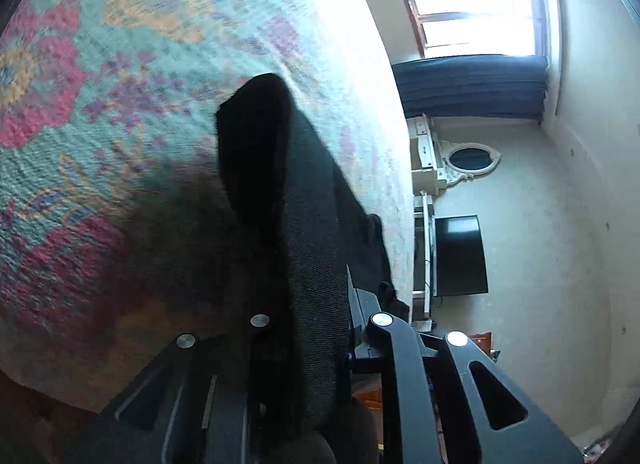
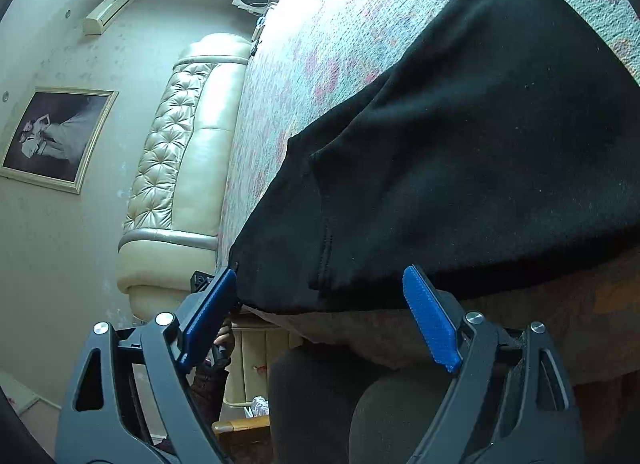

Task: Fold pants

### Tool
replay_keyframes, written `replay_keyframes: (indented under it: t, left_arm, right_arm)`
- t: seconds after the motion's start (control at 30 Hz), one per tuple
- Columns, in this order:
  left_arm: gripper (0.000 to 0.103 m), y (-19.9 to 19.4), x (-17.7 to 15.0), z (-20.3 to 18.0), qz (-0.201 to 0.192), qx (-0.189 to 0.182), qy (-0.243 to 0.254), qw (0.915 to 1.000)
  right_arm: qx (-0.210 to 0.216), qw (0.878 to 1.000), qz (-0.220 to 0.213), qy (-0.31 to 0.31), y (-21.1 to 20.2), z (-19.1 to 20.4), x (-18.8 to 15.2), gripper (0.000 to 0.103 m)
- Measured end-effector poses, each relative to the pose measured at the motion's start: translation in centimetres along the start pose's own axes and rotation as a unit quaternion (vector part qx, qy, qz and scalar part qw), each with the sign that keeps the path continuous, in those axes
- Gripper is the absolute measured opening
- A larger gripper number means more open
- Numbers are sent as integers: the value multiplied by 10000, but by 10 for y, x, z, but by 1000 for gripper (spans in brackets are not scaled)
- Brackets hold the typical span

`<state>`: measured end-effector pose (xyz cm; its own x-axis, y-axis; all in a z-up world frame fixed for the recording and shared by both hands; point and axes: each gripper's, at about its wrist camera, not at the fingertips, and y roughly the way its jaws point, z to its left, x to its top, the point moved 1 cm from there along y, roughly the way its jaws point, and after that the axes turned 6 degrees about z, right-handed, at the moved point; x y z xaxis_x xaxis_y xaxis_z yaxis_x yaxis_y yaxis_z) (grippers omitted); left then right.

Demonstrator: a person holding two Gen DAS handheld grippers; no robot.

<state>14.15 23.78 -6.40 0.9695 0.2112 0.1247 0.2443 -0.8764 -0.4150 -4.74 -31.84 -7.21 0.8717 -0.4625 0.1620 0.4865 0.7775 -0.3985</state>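
The black pants (image 2: 472, 151) lie on a bed with a floral bedspread (image 1: 120, 103). In the left wrist view a strip of the pants (image 1: 304, 232) runs from between my left gripper's (image 1: 320, 328) fingers out over the bedspread; the gripper is shut on it. In the right wrist view my right gripper (image 2: 324, 316) is open, its blue pads (image 2: 430, 320) spread wide on either side of the pants' near hem at the bed's edge. Nothing is held in it.
A cream tufted headboard (image 2: 176, 151) stands at the bed's end. A framed picture (image 2: 52, 135) hangs on the wall. A window (image 1: 476, 3), dark curtain (image 1: 472, 83), oval mirror (image 1: 470, 157) and a black TV (image 1: 460, 256) are across the room.
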Motion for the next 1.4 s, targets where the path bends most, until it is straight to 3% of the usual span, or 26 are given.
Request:
replay_keyframes:
  t: [0.17,0.3,0.53,0.7,0.9,1.0,1.1,1.23,1.3,1.4]
  left_arm:
    - [16,26,-8,-82,184,-113,644,9977]
    - [16,73,-18,-151,480,-108,1137,9923]
    - [16,194,-65,-248,1376,196,2124,9672]
    - [16,291,-91,-264,1930,651,2470,9474]
    - [19,368,-104,-231,2290,1496,2303,9339]
    - [30,380,-101,-228,2265,1593,2173,9360]
    - [44,378,-98,-229,2214,1347,1966,9456]
    - [49,353,-105,-233,2078,985,1939,9537]
    - [63,329,-105,-240,1861,708,1972,9599]
    - [73,290,-104,-242,1457,511,1985,9679]
  right_arm:
    - [7,9998,-35,-172,-3,13,2,85]
    - [9,9997,14,-238,-3,20,2,85]
    - [122,9992,-209,-326,-19,27,7,85]
    - [66,9979,-645,-89,-38,16,16,85]
    - [-61,9958,-899,185,-49,-6,27,85]
    - [-73,9950,-949,305,-49,-15,30,85]
    - [-39,9940,-1008,417,-53,-23,33,85]
    - [-36,9934,-1045,468,-56,-28,33,85]
    - [-85,9937,-1025,452,-54,-27,33,85]
    - [-198,9943,-974,396,-52,-27,33,85]
